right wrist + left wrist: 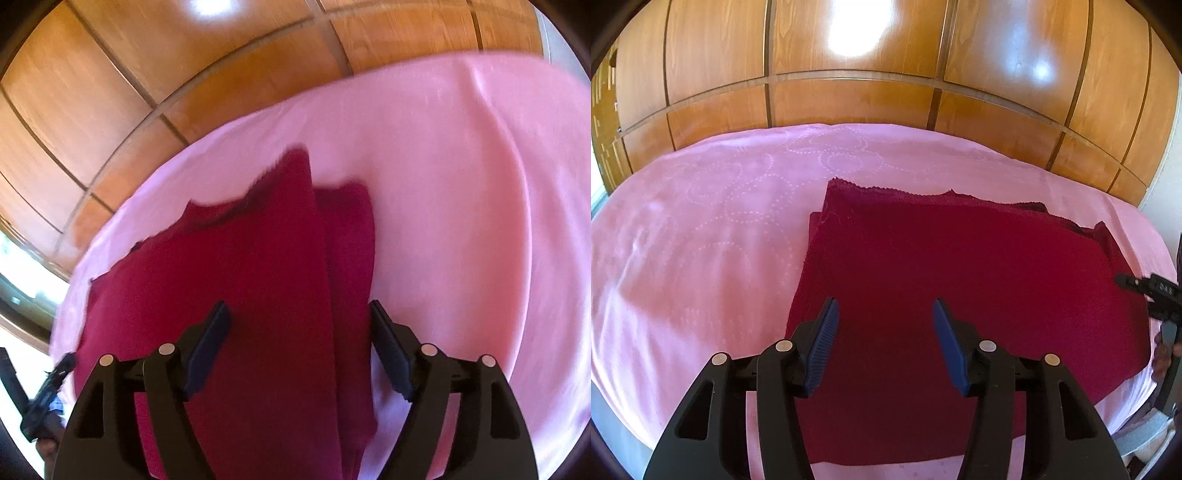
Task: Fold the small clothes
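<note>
A dark red knitted garment lies folded flat on a pink bedsheet. My left gripper is open and empty, held above the garment's near left part. In the right wrist view the garment shows a folded layer with a long edge running away from me and a second layer beside it on the right. My right gripper is open and empty above that edge. The right gripper also shows at the right edge of the left wrist view; the left gripper shows at the lower left of the right wrist view.
A glossy wooden panelled wall stands right behind the bed. The pink sheet spreads wide to the right of the garment, with long creases. A bright window is at the far left.
</note>
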Demonstrator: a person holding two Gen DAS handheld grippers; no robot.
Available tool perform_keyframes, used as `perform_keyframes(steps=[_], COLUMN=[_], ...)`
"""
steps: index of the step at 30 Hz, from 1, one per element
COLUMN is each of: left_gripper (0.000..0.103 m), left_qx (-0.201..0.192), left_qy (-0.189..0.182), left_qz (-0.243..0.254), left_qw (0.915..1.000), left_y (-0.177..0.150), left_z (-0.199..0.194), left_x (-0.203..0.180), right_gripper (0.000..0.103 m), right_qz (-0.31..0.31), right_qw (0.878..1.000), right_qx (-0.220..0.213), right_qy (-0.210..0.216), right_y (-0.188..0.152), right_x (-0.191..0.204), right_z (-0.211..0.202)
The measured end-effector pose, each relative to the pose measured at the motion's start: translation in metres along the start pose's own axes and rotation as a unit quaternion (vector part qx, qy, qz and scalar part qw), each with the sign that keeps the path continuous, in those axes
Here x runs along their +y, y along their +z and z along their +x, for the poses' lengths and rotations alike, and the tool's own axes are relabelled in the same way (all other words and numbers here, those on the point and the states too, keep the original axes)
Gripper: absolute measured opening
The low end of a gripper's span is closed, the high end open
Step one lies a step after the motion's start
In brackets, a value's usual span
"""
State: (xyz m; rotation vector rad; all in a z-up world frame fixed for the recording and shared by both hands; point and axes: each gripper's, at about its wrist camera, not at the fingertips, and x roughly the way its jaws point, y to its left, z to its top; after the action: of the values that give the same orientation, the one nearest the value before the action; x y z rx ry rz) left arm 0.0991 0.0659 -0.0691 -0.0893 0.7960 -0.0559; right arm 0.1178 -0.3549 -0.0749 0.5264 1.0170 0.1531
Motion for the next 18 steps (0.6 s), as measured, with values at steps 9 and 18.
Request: perform_keyframes(steps=[9,18], left_gripper=[0.052,0.052], left_qx=[0.005,0.025], left_qy=[-0.012,-0.023], left_qz=[0.005,-0.005], left_qw=[0.9999,0.9994], left_y=[-0.004,-0.007], left_z=[0.0,0.012], left_x=[-0.003,-0.001], right_gripper=[0.064,0.039], right_qz=[0.018,0.012], right_qw=[0.998,0.999], right_qx=[0.018,0.021], right_qy=[0.049,0.039], right_y=[-0.025,-0.024], right_x=[0.0,0.002], right_z=[-0.019,-0.013])
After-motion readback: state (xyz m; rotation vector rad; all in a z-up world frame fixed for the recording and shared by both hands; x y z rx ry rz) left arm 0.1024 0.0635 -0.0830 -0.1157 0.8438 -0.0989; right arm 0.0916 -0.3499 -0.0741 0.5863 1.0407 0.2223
